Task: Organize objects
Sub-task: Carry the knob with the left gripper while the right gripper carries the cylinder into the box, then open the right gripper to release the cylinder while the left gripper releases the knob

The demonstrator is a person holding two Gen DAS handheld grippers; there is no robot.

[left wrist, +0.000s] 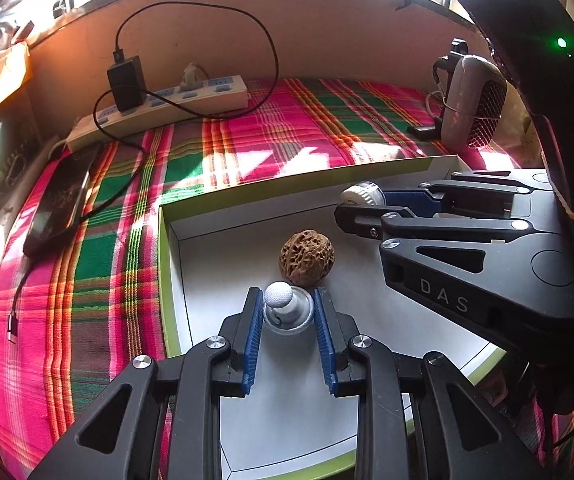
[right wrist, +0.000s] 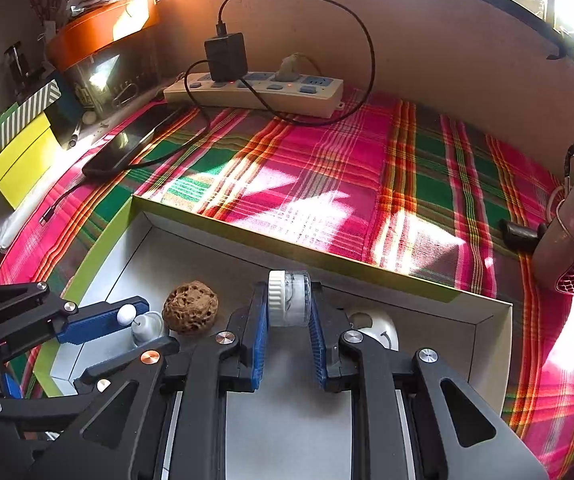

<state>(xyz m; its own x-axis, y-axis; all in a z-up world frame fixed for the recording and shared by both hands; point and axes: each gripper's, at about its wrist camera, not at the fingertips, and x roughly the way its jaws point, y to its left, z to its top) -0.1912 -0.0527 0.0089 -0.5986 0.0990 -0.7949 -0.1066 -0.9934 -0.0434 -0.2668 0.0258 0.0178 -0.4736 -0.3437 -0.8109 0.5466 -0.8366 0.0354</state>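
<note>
- Both claws are seen over a shallow white tray (left wrist: 175, 264) with a green rim, which lies on a bright checked cloth (left wrist: 99, 264).
- The left claw (left wrist: 288, 312) is seen with its blue pads on either side of a small white knob (left wrist: 283, 306) with a round bumpy ball on top; the pads look to be just touching its wide base, but a firm grip cannot be told.
- The knob is stood upright on the tray floor, just in front of a brown, wrinkled nut (left wrist: 306, 258).
- The right claw (right wrist: 289, 310) is clamped on a small clear pot (right wrist: 290, 298) with a white ridged lid, which is held on its side above the tray.
- In the right wrist view a white rounded thing (right wrist: 379, 330) is seen low in the tray behind the right claw; it is hidden in the left wrist view.
- In the left wrist view, the word DAS is seen on the body of the right claw.
- A white power strip (right wrist: 259, 92), a black charger (right wrist: 225, 56) and a dark phone (right wrist: 127, 144) are seen at the back in both views.
</note>
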